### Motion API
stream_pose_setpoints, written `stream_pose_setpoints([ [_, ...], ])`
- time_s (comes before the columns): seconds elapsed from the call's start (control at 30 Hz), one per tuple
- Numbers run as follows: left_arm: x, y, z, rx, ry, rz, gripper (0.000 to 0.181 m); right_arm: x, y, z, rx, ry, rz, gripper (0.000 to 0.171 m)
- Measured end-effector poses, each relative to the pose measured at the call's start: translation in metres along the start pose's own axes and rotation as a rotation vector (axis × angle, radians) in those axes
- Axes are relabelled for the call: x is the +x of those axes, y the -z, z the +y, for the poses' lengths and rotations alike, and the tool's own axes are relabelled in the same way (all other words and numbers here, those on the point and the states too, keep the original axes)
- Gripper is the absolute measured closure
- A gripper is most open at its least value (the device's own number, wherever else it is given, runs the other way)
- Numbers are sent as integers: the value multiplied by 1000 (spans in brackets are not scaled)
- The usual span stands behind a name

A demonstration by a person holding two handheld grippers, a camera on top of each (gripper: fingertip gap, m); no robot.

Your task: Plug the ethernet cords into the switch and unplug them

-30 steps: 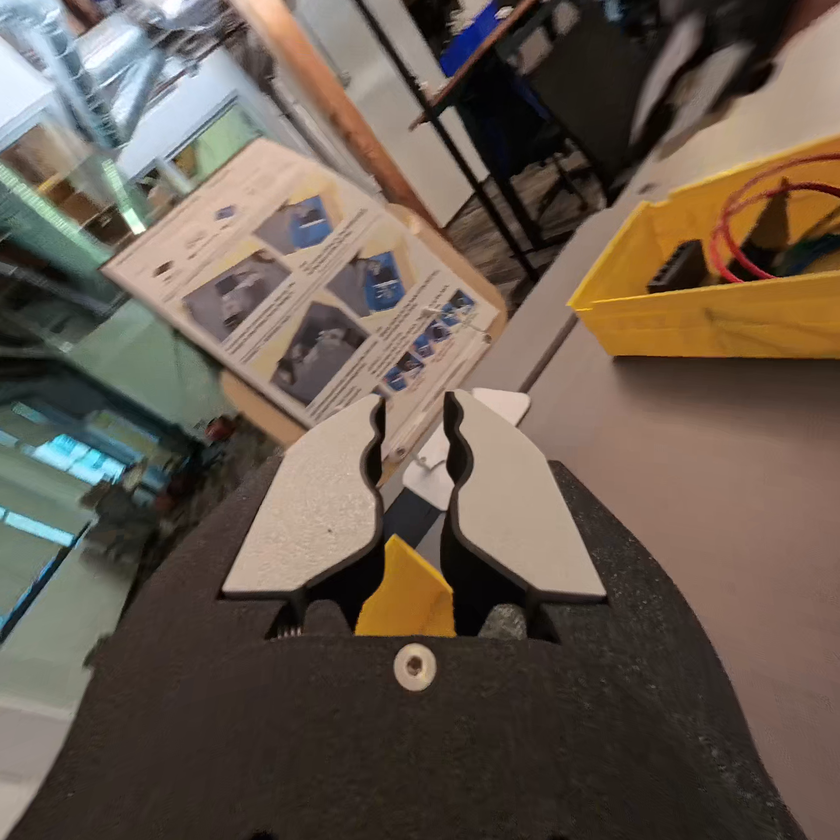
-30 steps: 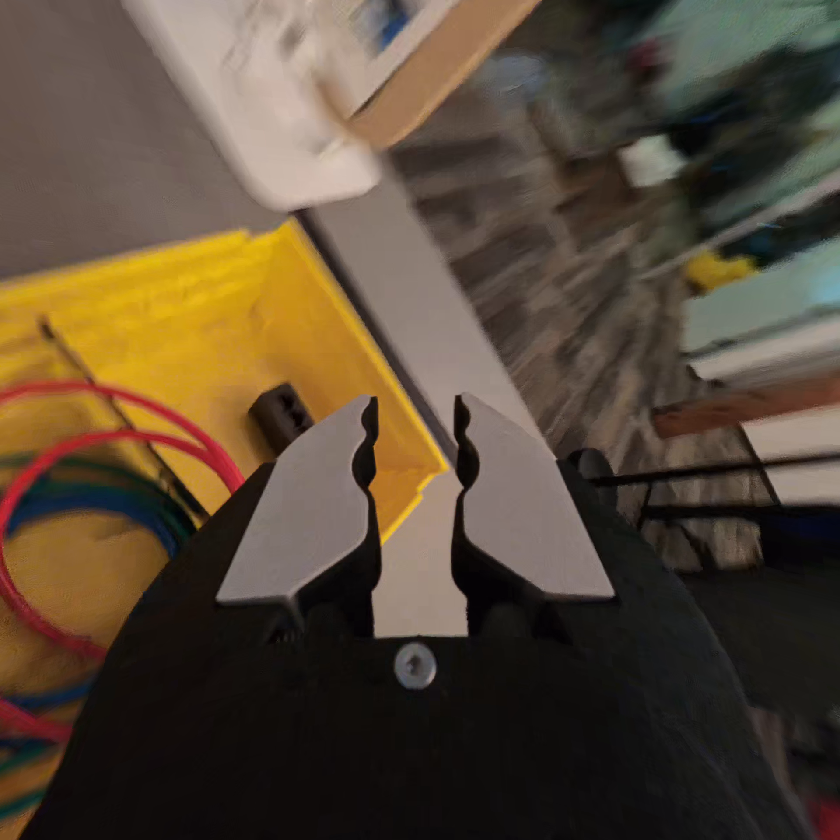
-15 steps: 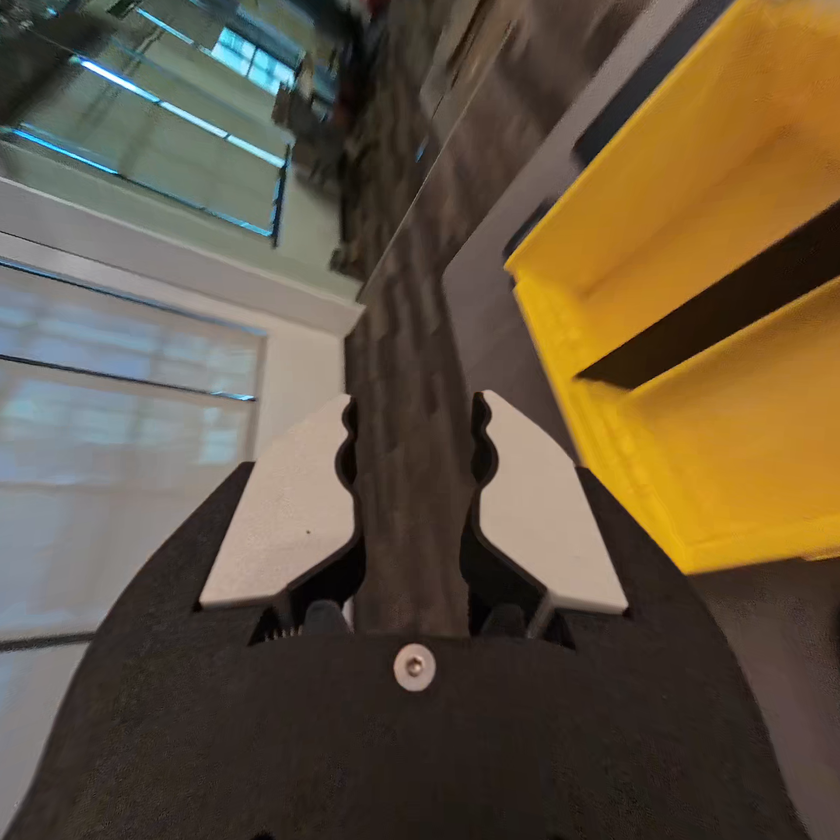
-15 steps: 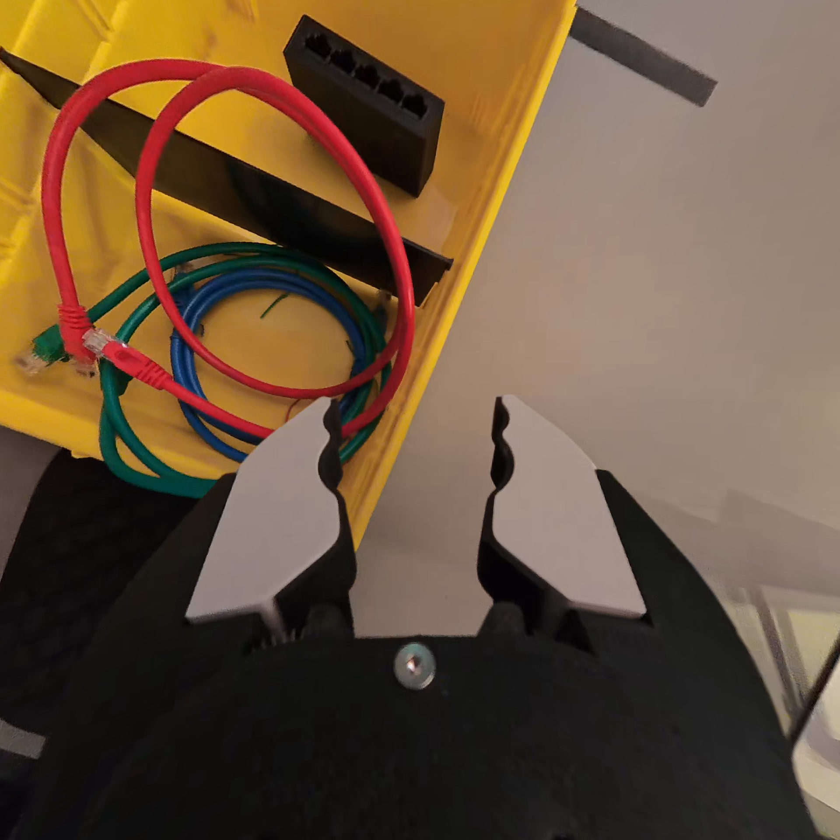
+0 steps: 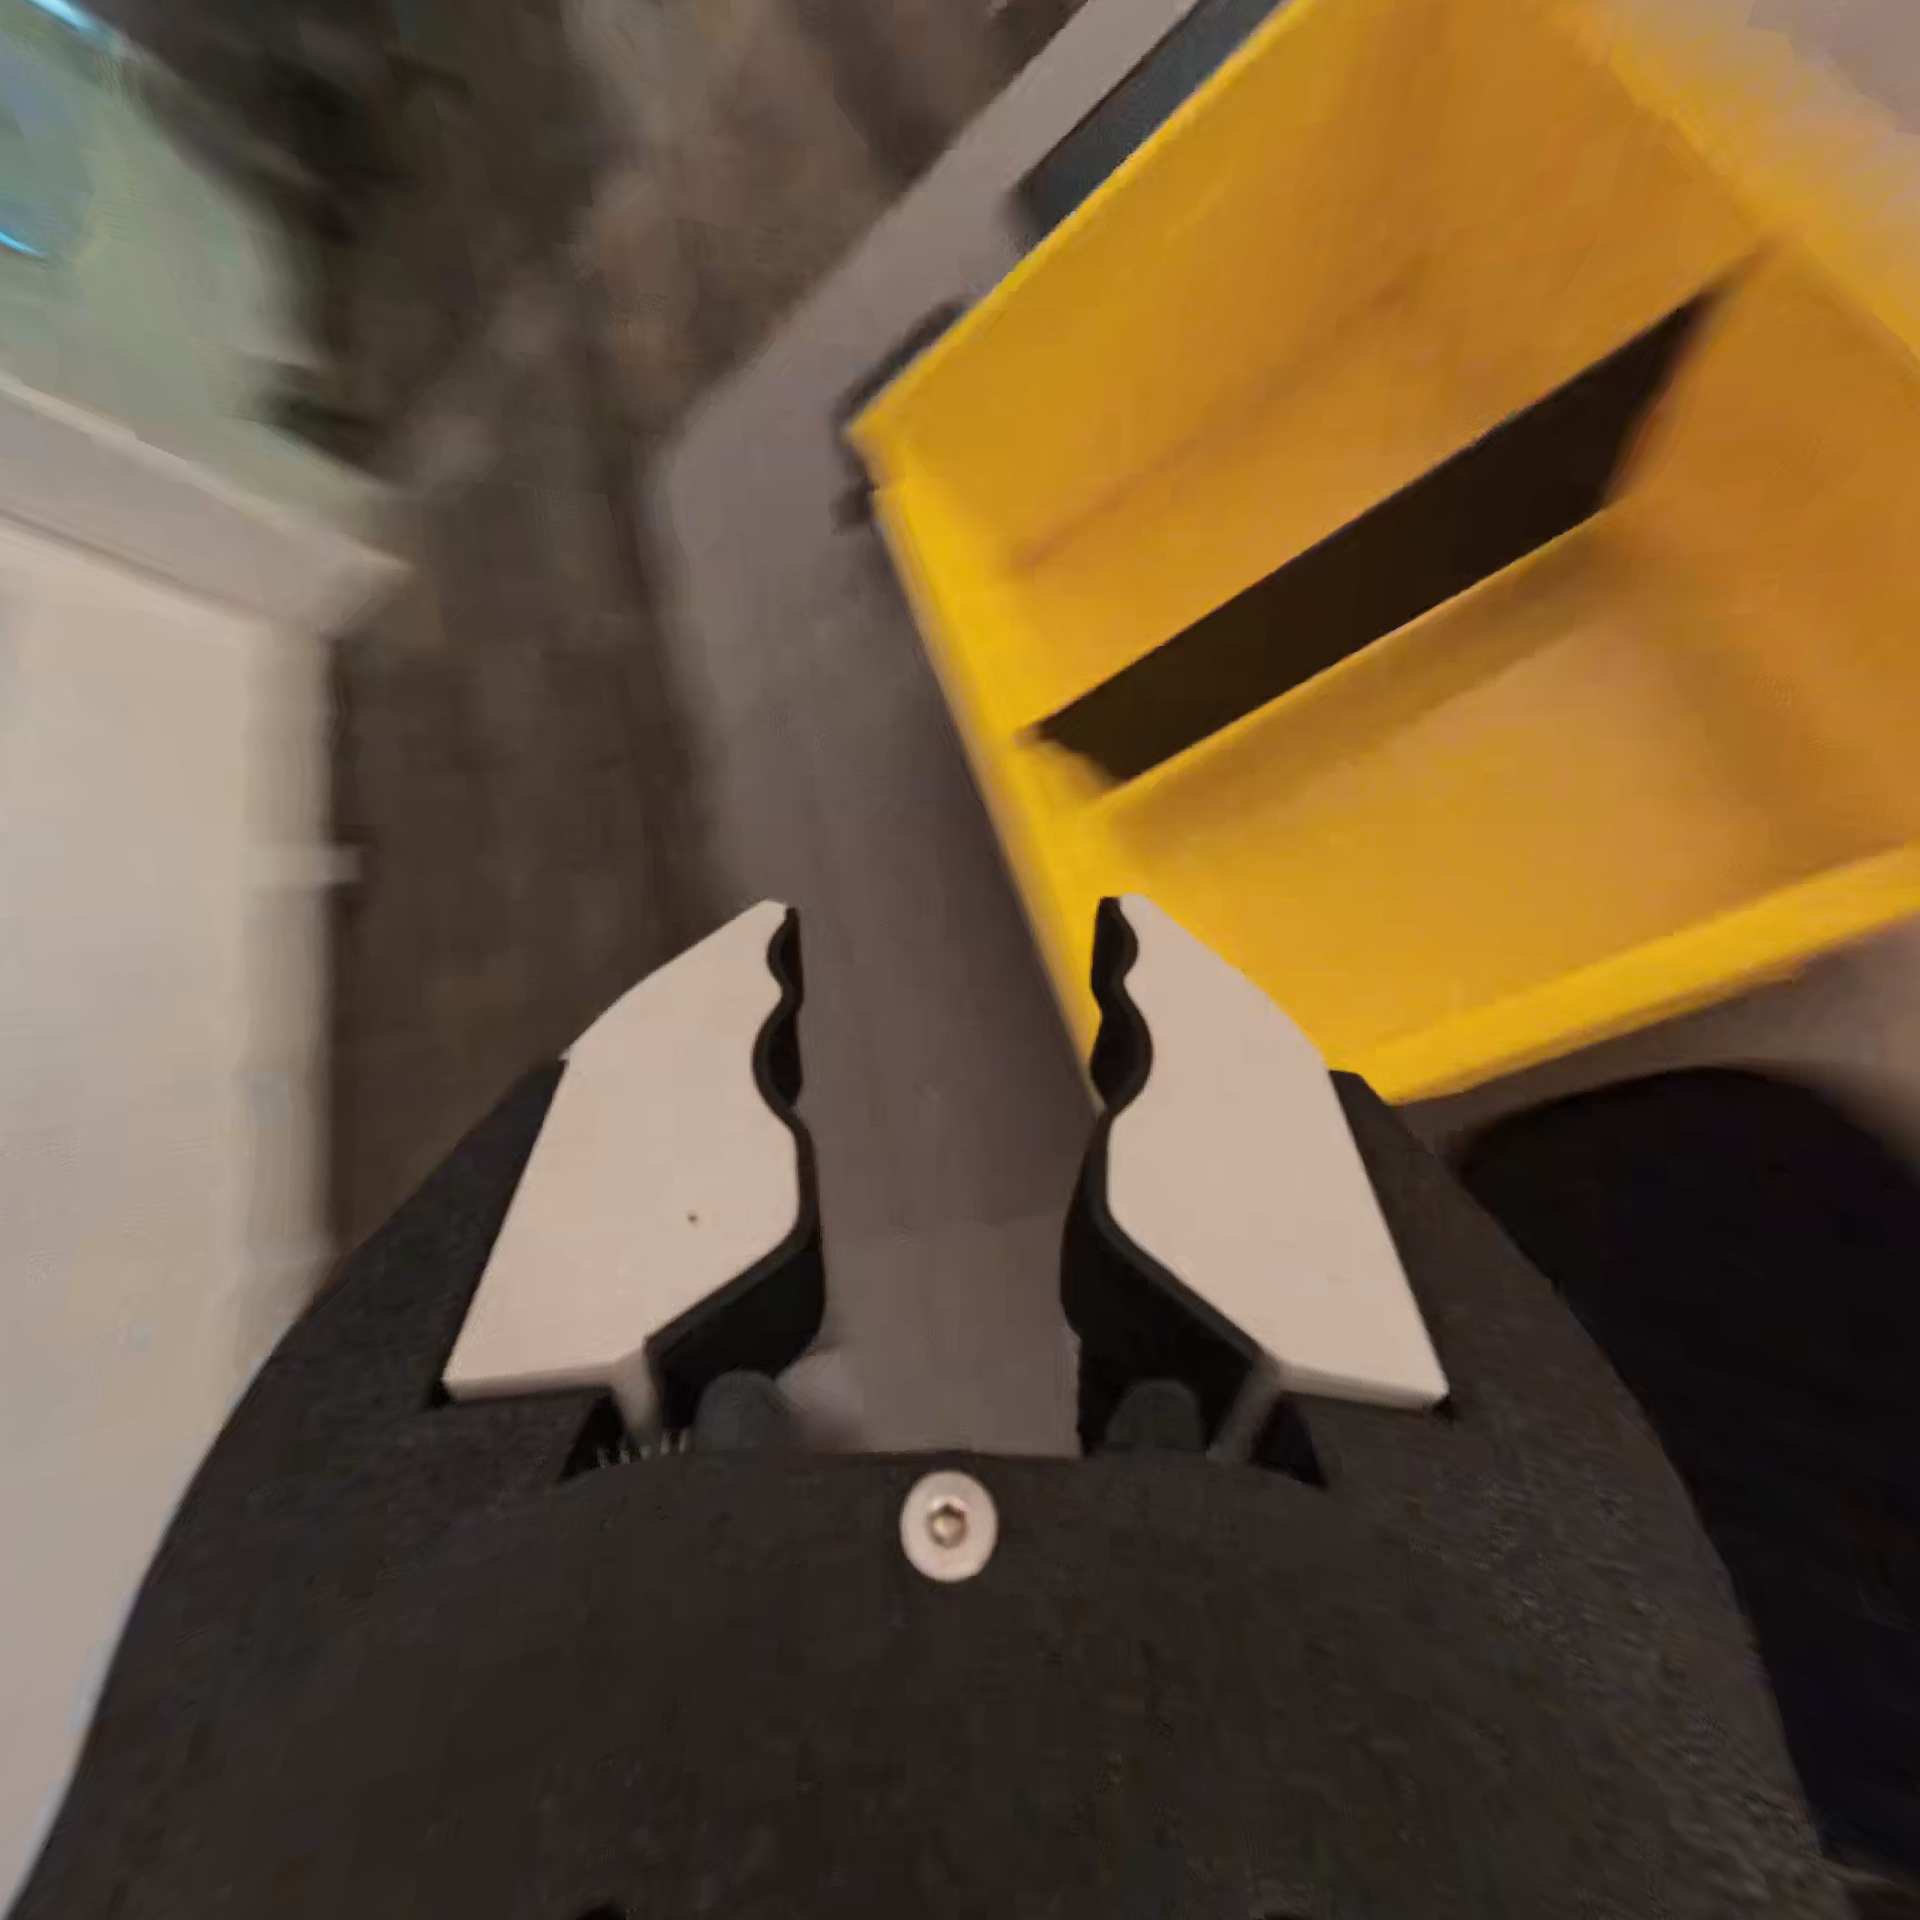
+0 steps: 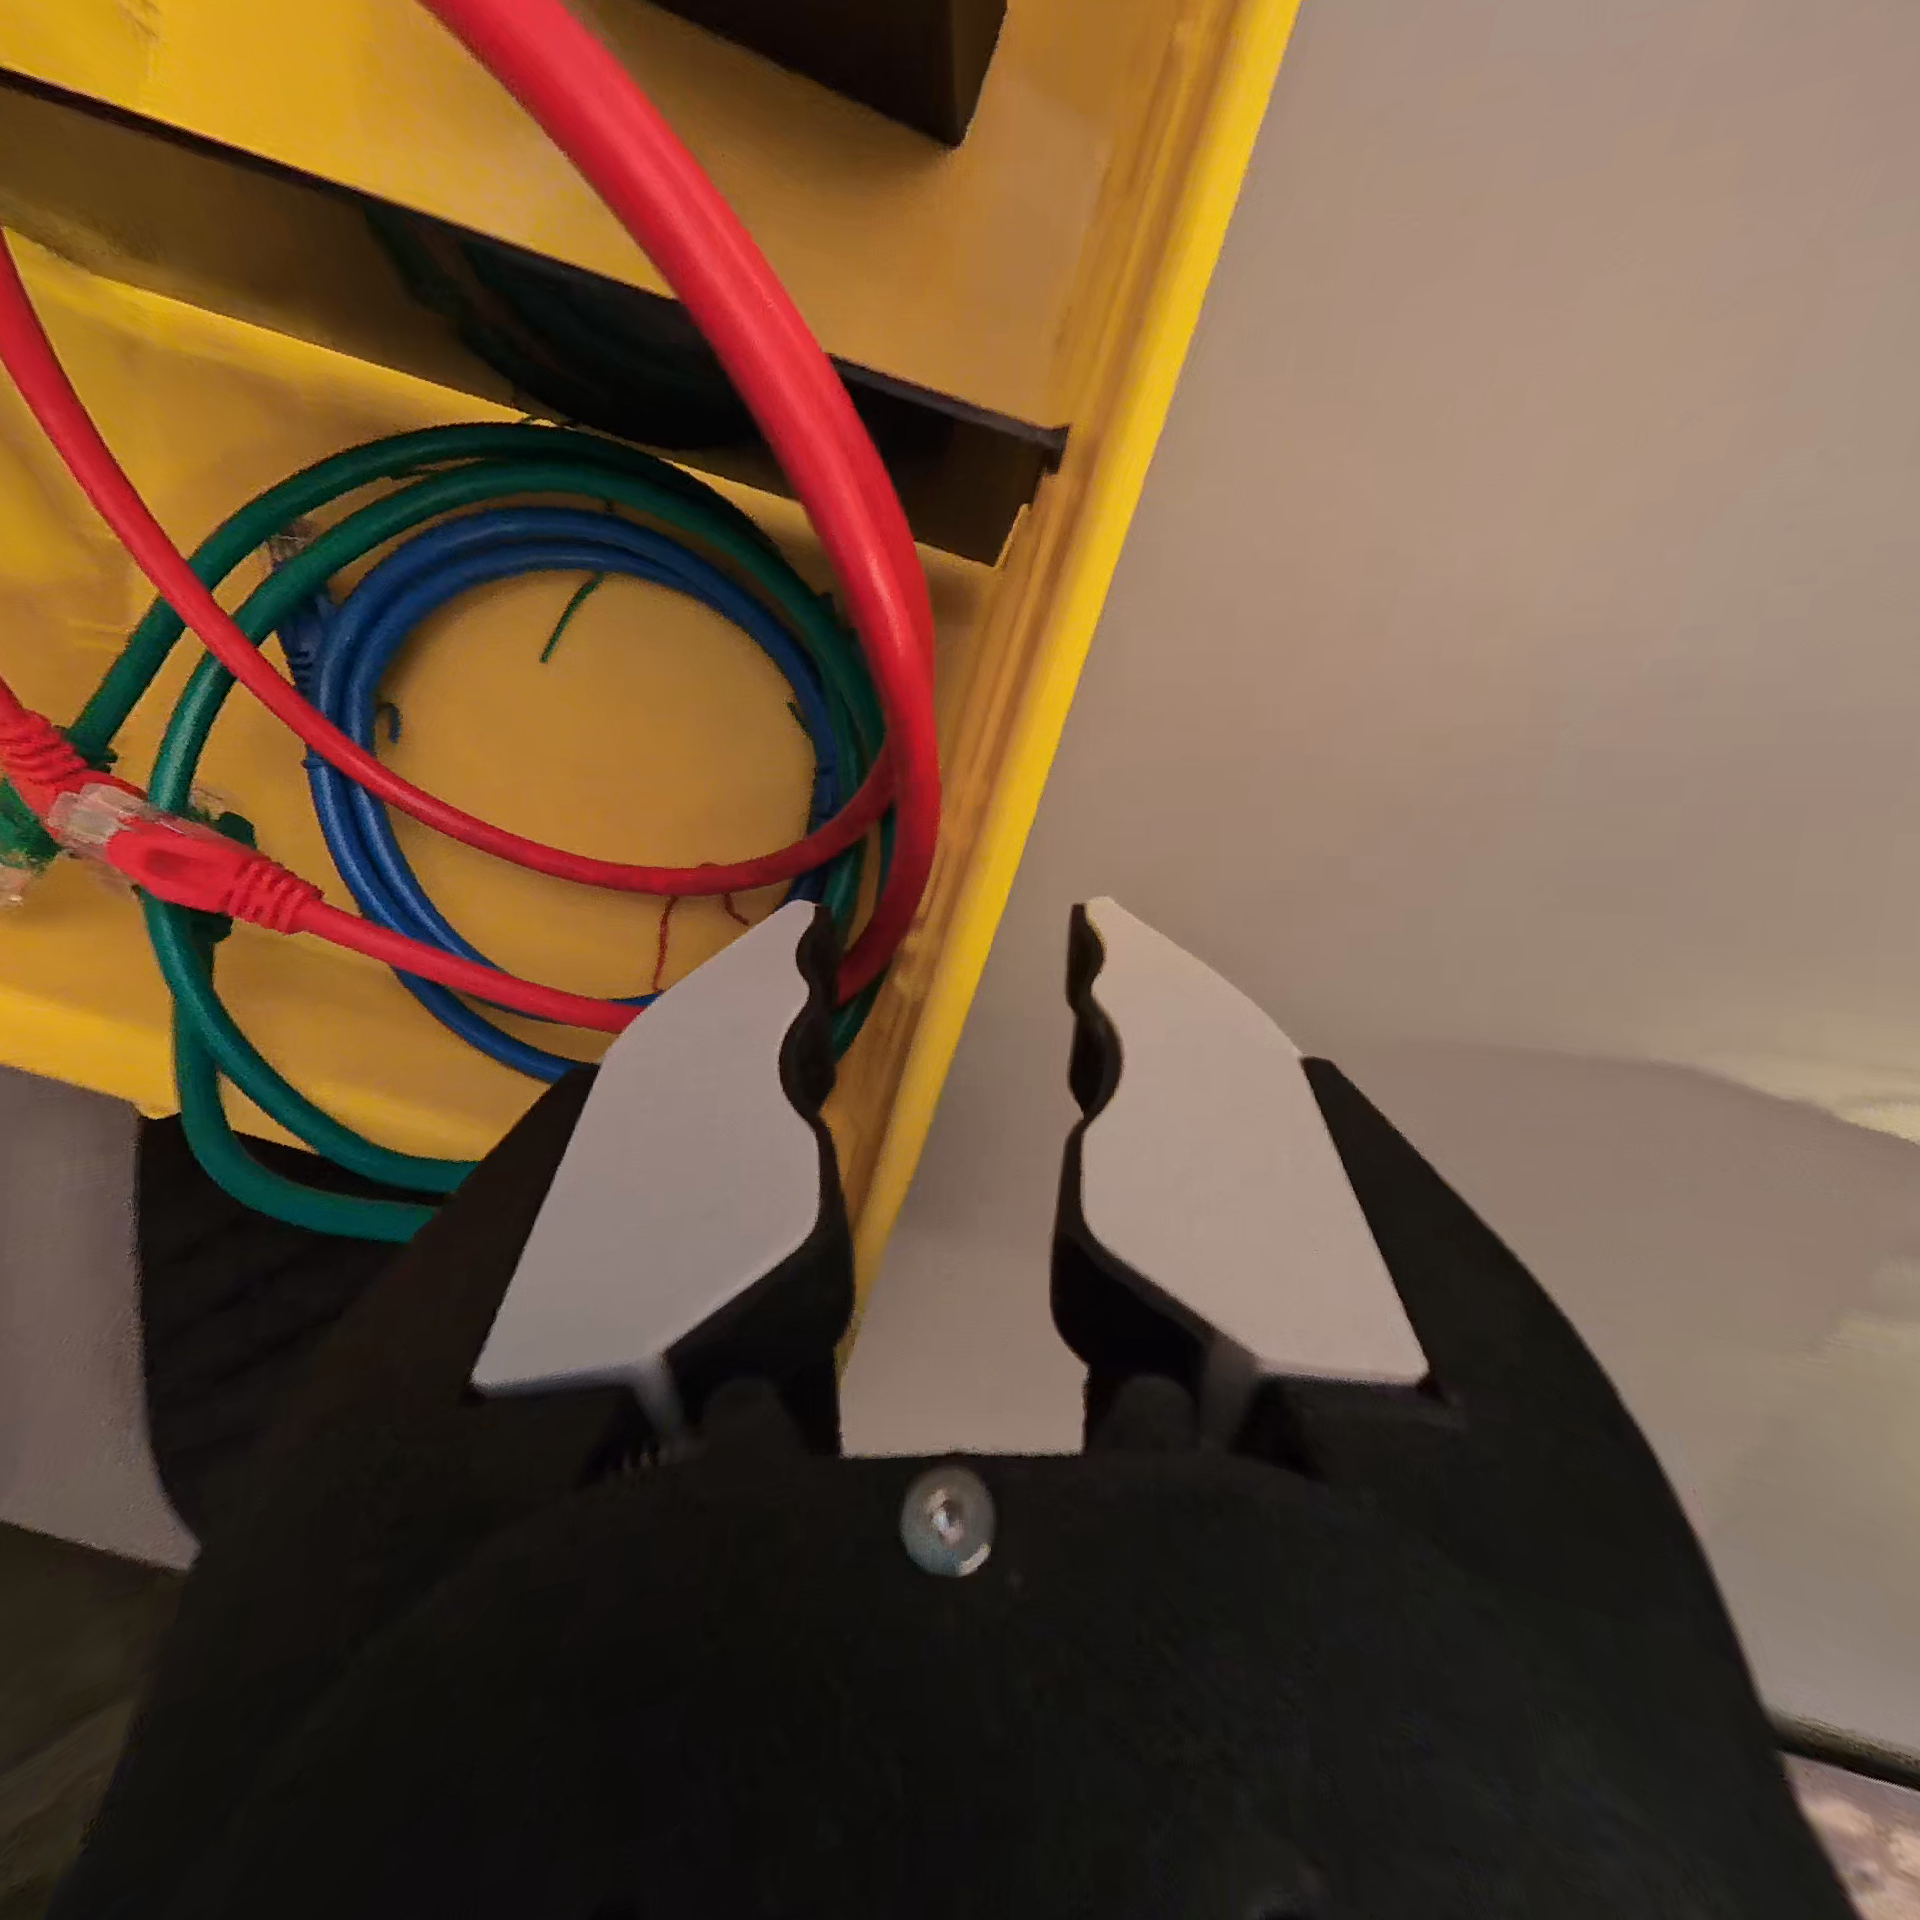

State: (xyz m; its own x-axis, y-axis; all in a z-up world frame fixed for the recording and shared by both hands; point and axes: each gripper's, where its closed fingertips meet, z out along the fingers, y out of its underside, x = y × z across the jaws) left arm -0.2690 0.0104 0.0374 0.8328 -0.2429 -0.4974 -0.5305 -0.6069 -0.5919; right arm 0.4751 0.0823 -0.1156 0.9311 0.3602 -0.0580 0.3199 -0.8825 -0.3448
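1. Left wrist view: the left tool (image 5: 943, 914) stands with its jaws apart and nothing between them, over the grey desk (image 5: 914, 1143).
2. Just right of it sits the yellow bin (image 5: 1403, 831), with a black divider (image 5: 1371, 582) across the inside; this view is blurred.
3. Right wrist view: the right tool (image 6: 943, 914) is likewise parted and empty, its left finger (image 6: 675, 1164) over the bin's rim (image 6: 1039, 727).
4. Inside the near compartment lie the coiled blue cord (image 6: 353, 790) and green cord (image 6: 187, 997), the green one spilling over the near wall.
5. A red cord (image 6: 748, 312) loops across the divider, its plug (image 6: 177, 862) at the left.
6. A dark corner at the top edge may be the switch (image 6: 894, 62); I cannot tell for sure.
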Motion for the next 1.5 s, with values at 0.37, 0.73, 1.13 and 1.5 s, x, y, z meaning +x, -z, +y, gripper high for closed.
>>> stream_pose_setpoints([
  [0.37, 30, -72, 41, -70, 507, 430, 124, -7, -8, 0, -113, -51, -13, 152],
  [0.73, 66, -102, 80, -304, 348, 495, 153, -7, -4, -4, -99, -125, -46, 155],
  [1.13, 75, -105, 80, -314, 265, 460, 160, -18, 11, -5, -47, -135, -129, 155],
  [1.5, 104, -98, 64, -307, 225, 478, 155, -18, 10, -7, -105, -95, -10, 159],
])
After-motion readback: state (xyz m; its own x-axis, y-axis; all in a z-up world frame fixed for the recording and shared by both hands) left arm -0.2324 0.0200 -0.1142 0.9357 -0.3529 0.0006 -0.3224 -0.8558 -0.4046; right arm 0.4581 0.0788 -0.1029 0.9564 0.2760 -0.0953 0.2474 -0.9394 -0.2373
